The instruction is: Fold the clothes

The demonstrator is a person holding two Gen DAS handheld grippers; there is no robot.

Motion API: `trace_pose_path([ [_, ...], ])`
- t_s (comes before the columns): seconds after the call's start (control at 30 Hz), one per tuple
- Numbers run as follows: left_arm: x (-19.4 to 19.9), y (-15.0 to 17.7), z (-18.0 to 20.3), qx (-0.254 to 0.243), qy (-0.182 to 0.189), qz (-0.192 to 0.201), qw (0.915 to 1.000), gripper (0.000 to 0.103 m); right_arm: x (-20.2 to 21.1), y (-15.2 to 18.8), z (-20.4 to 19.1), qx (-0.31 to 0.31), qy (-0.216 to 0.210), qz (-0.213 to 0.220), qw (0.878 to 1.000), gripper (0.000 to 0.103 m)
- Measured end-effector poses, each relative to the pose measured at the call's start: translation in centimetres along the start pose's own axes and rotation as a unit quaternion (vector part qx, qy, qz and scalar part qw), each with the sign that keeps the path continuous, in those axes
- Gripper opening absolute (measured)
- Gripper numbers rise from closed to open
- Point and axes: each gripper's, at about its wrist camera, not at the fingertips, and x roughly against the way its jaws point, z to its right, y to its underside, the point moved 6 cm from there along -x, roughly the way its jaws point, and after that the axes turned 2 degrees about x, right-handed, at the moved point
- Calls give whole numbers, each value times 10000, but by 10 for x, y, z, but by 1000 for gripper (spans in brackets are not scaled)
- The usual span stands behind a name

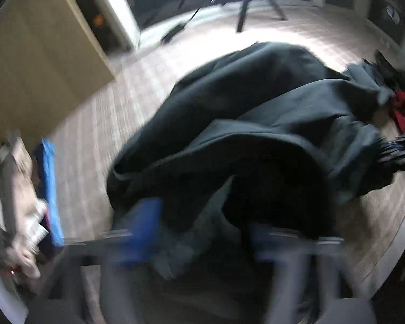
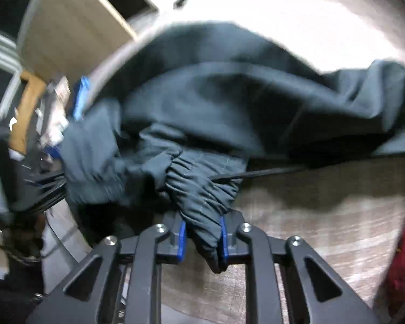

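A dark grey garment (image 1: 256, 113) lies bunched on a round wood-grain table (image 1: 94, 124). The left wrist view is motion-blurred. My left gripper (image 1: 202, 232) is open, its blue pads (image 1: 145, 224) wide apart, with a fold of the garment lying over and between them. In the right wrist view my right gripper (image 2: 202, 240) is shut on a gathered, elastic edge of the garment (image 2: 202, 194), beside a thin black cord (image 2: 256, 174). The rest of the garment (image 2: 229, 102) stretches away across the table (image 2: 324, 216). The right gripper shows at the far right edge (image 1: 399, 151).
A red cloth (image 1: 402, 110) (image 2: 402, 243) lies at the table's right side. At the left edge sits a blurred pile of items with a blue strip (image 1: 50, 189). A beige cabinet (image 1: 40, 67) and dark stand legs (image 1: 243, 13) stand beyond the table.
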Motion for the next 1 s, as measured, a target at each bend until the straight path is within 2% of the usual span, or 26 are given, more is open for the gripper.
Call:
trace_pose_path([
  [0.03,1,-1,-8,153,121,-8,9998,5,18,-10,-2,56,69,171,9998,11],
  [0.1,12,-5,-27,405,294,156,9986,5,53,-29,-5,169,207,513,9983,11],
  [0.13,19,-8,-37,466,253,259,9983,5,71,-39,-7,225,276,684,9970,10],
  [0.23,52,-15,-78,678,-95,628,9957,5,126,-67,-13,392,482,1194,9909,10],
  [0.33,94,-11,-138,1256,-455,993,9860,5,181,-96,-18,559,686,1700,9815,9],
  [0.43,116,15,-192,1609,-1081,972,9762,12,163,-58,14,118,753,1373,9876,9],
  [0.5,119,35,-216,1720,-1501,791,9704,33,151,-31,36,-180,795,1147,9900,9],
  [0.53,115,45,-222,1730,-1633,650,9691,38,145,-18,47,-330,816,1034,9907,9],
  [0.63,97,56,-211,1478,-1629,245,9752,40,127,22,80,-776,876,691,9907,9],
  [0.8,83,33,-152,712,-1355,8,9882,43,98,88,133,-1514,971,114,9836,9],
  [0.87,81,7,-118,342,-1110,59,9932,47,87,115,153,-1805,1006,-117,9783,9],
  [0.93,78,-30,-66,-208,-717,191,9970,53,88,122,153,-1883,918,-67,9778,9],
  [1.0,70,-71,-3,-831,-284,350,9955,61,93,126,153,-1947,828,63,9773,9],
])
